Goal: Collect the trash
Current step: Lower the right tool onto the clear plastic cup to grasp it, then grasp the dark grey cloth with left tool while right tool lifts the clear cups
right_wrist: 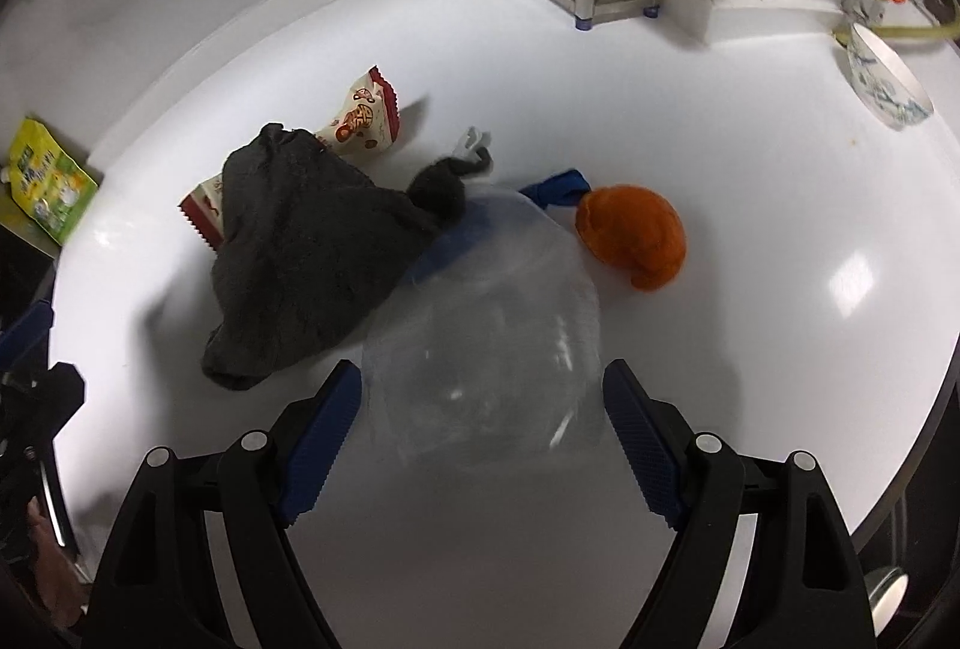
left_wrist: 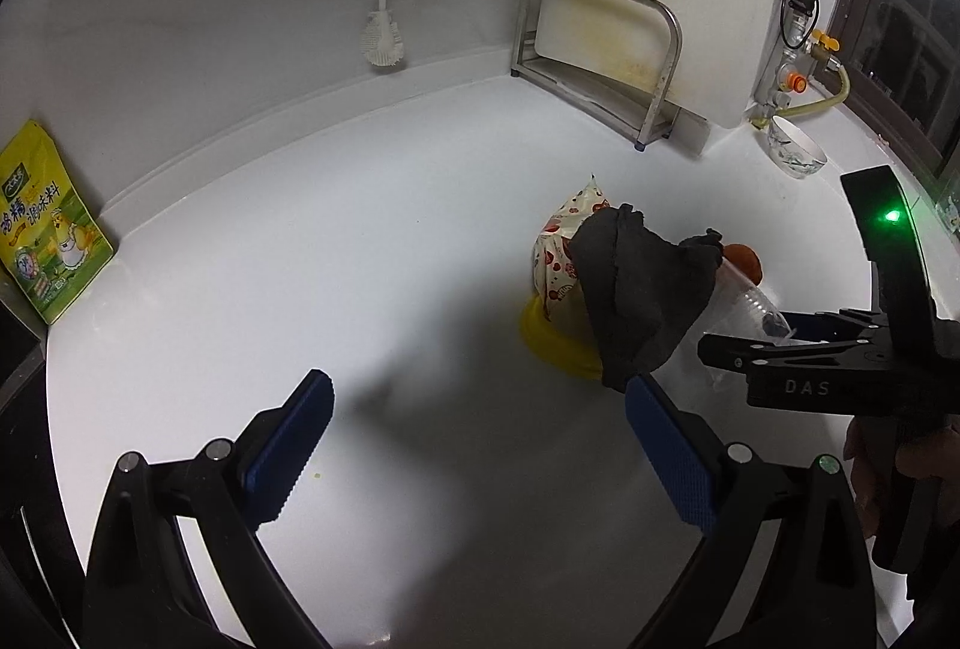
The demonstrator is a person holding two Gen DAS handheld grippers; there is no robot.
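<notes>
Our left gripper [left_wrist: 477, 445] hangs released at the bottom of its frame, the dark cloth [left_wrist: 636, 289] up and to its right. Right of centre, the clear plastic cup [right_wrist: 486, 337] lies on the white table [right_wrist: 750, 205], its long axis running toward frame top, between the spread fingers of our right gripper [right_wrist: 483, 439], seemingly not yet clamped. That gripper is nearer.
</notes>
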